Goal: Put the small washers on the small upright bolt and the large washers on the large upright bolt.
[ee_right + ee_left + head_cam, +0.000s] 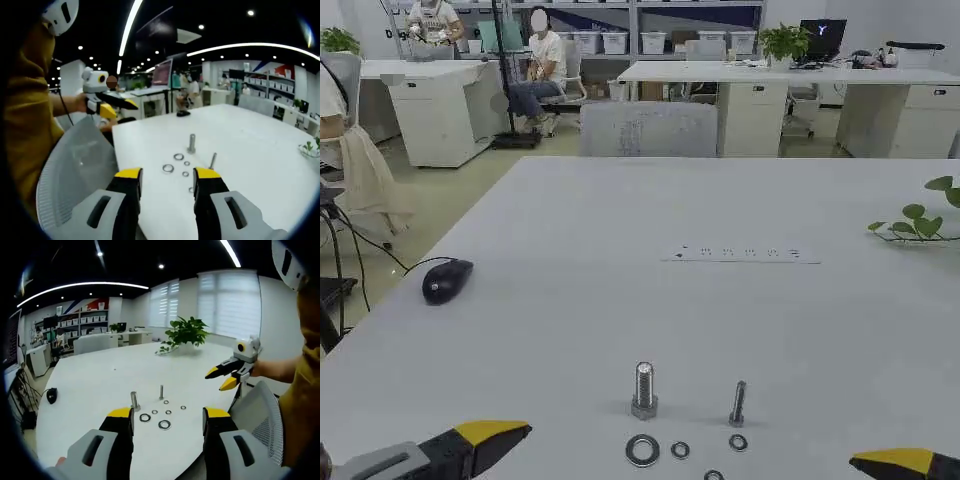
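Observation:
The large bolt [643, 390] and the small bolt [737, 404] stand upright near the table's front edge. A large washer [642, 450] and small washers [680, 450] [738, 442] lie flat just in front of them. In the left gripper view my left gripper [168, 413] is open and empty, short of the bolts [134, 401] [161, 392] and the washers [145, 417]. My right gripper [168, 174] is also open and empty, back from the large bolt [191, 143] and a large washer [168, 168]. Their yellow fingertips [485, 435] [900, 462] show at the head view's bottom corners.
A black mouse [447, 280] lies at the table's left, a flush socket strip [740, 254] in the middle, plant leaves [920, 222] at the right edge. A grey mesh chair back [255, 405] stands close by the table's front edge. People sit at desks far behind.

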